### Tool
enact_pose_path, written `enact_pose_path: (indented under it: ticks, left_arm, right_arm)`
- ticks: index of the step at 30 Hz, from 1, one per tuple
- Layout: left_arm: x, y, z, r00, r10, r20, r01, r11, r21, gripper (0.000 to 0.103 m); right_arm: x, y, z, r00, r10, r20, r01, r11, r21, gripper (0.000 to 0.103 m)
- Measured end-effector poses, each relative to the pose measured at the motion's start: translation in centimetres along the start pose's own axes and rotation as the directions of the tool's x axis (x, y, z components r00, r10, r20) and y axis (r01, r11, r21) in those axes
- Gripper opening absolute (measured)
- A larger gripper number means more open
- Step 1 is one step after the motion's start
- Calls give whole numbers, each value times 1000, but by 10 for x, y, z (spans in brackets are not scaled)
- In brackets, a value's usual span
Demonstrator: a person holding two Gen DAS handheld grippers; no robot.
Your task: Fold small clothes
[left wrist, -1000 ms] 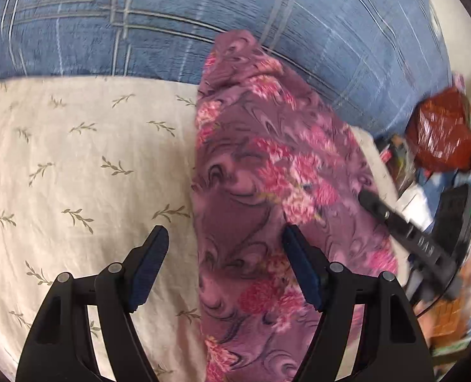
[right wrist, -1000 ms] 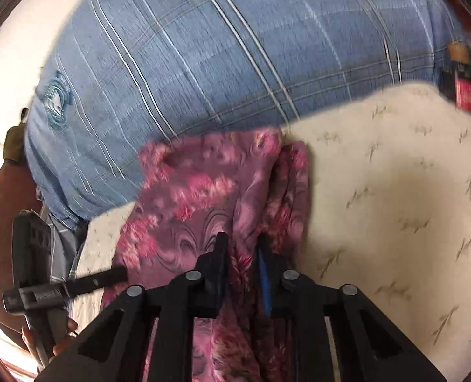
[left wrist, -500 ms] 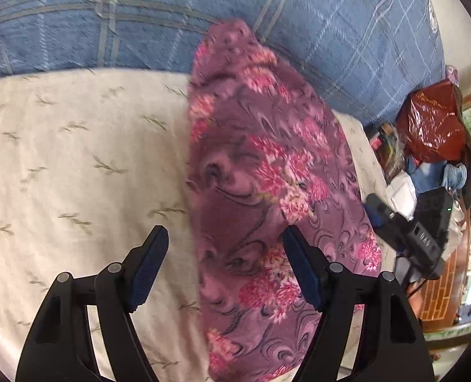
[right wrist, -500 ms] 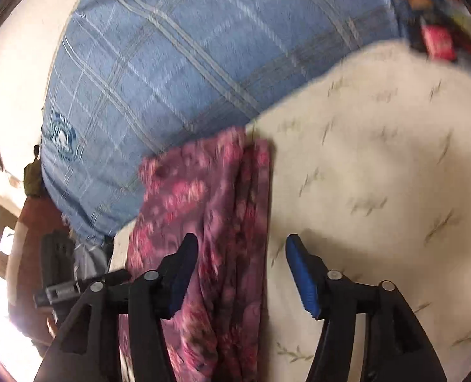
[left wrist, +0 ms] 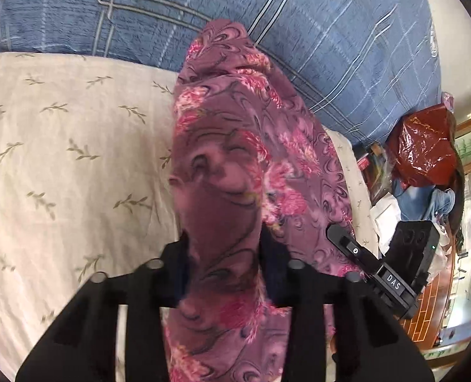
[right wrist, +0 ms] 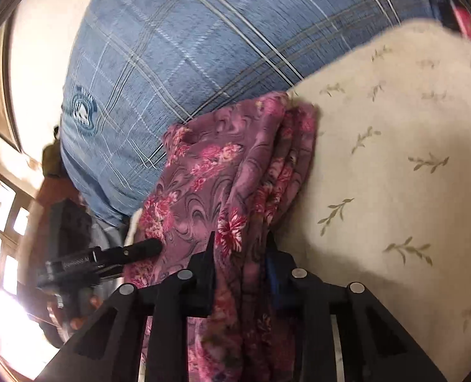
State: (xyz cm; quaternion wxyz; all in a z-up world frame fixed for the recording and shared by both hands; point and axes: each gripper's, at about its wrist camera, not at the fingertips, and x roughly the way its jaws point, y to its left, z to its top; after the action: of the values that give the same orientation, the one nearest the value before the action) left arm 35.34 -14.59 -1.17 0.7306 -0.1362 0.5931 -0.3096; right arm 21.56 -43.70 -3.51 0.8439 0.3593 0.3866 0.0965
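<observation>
A purple floral garment (left wrist: 235,159) lies folded in a long strip on the cream leaf-print sheet (left wrist: 60,159), its far end against a blue plaid pillow. My left gripper (left wrist: 227,254) straddles the strip's near part; its jaws are closing and the bunched cloth fills the gap between the pads. In the right wrist view the same garment (right wrist: 222,165) shows its stacked folded edges. My right gripper (right wrist: 240,258) is closing on those edges, with cloth pinched between the pads. One finger of the other gripper (right wrist: 133,251) rests at the garment's left side.
The blue plaid pillow (left wrist: 299,31) bounds the far side of the sheet. Past the bed's right edge lie a red plastic bag (left wrist: 426,146) and a heap of clothes and clutter (left wrist: 404,203). A bright window (right wrist: 3,238) is at the left of the right wrist view.
The left jaws went from wide apart to closed on the garment. The right jaws let go, opened, shifted a little, and closed again on the folded edges.
</observation>
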Motion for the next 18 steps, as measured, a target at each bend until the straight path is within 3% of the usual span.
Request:
enact_pose_path:
  ticks: [4,8,13,18]
  left_arm:
    - [-26,1,-14,1000,21,18,-21,1000,0,30]
    - [-69,9,-44,999,8,51,-8,1000,3,30]
    - [-120,20,-107,996,20,89,-22,1000,20,30]
    - [-135,49,-169,996,43,80,-42,999,-14,31]
  right_arm:
    - [-23,31,-9,998,34,46,-32,999,-33,24]
    - [-41,58,-32,996,83,40,-81,995,-64,24]
    - [-55,81,-80,988,151,7,-150,985,-88,24]
    - [-54,93,-137,983,173,-63,-180,977,-114,24]
